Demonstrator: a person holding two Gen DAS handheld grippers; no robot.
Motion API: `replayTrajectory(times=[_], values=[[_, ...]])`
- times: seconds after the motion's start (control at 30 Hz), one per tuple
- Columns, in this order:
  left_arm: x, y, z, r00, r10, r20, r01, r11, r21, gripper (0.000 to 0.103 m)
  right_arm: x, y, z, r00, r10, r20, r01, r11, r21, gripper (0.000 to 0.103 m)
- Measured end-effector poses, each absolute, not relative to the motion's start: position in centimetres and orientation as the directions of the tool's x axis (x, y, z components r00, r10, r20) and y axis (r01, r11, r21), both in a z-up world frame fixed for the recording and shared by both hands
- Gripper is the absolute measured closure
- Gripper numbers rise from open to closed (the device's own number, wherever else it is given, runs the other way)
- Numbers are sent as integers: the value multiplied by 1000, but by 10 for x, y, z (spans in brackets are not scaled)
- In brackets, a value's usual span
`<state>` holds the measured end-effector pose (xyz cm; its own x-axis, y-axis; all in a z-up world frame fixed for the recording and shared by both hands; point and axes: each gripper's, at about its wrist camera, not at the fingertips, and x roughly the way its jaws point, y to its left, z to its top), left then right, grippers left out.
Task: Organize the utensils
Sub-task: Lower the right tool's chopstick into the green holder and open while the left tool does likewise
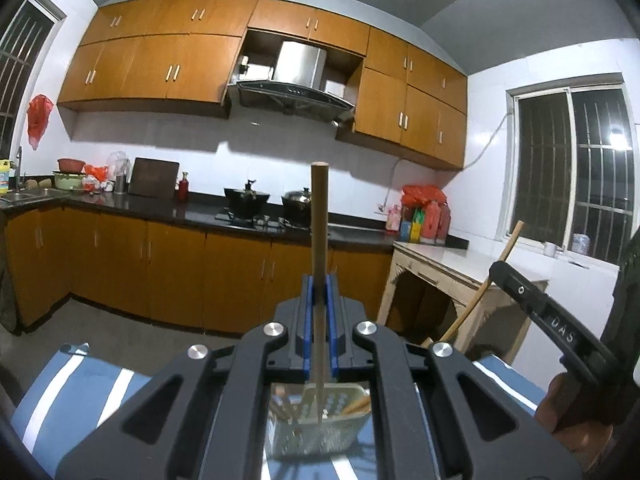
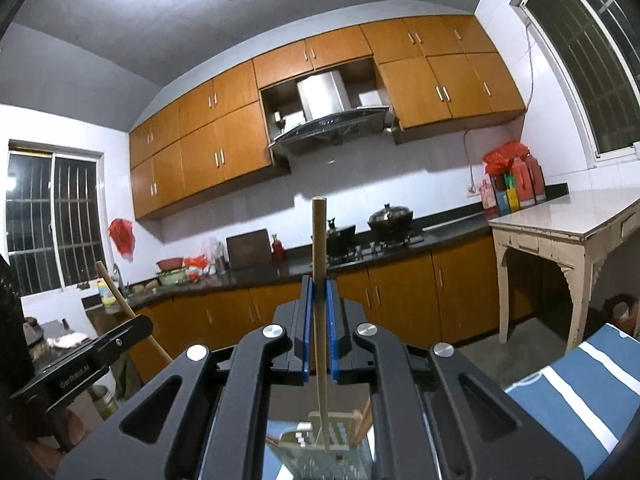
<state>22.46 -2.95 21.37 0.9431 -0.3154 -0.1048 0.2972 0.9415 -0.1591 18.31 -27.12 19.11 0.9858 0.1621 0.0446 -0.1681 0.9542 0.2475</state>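
My left gripper [image 1: 320,282] is shut on a wooden chopstick [image 1: 320,216] that stands upright between the blue pads. My right gripper [image 2: 319,284] is shut on a second wooden chopstick [image 2: 320,240], also upright. Below each gripper a perforated utensil basket [image 1: 340,408] shows through the gap, with the chopstick's lower end over it; it also shows in the right wrist view [image 2: 332,432]. Other wooden utensils lie in it. The right gripper [image 1: 552,320] with its chopstick shows at the right of the left wrist view, and the left gripper [image 2: 80,364] at the left of the right wrist view.
A blue cloth with white stripes [image 1: 80,384] covers the surface under the basket. Behind are a dark counter [image 1: 160,208] with pots, a stove, orange cabinets, and a pale side table [image 2: 568,220] at the right.
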Motion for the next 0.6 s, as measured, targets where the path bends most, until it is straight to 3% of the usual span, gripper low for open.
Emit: replayTrajectory(times=[0.6], values=[[289, -41, 161, 950, -266, -164, 239, 957, -168, 95, 231, -262, 131, 991, 132, -30, -121, 962, 244, 96]])
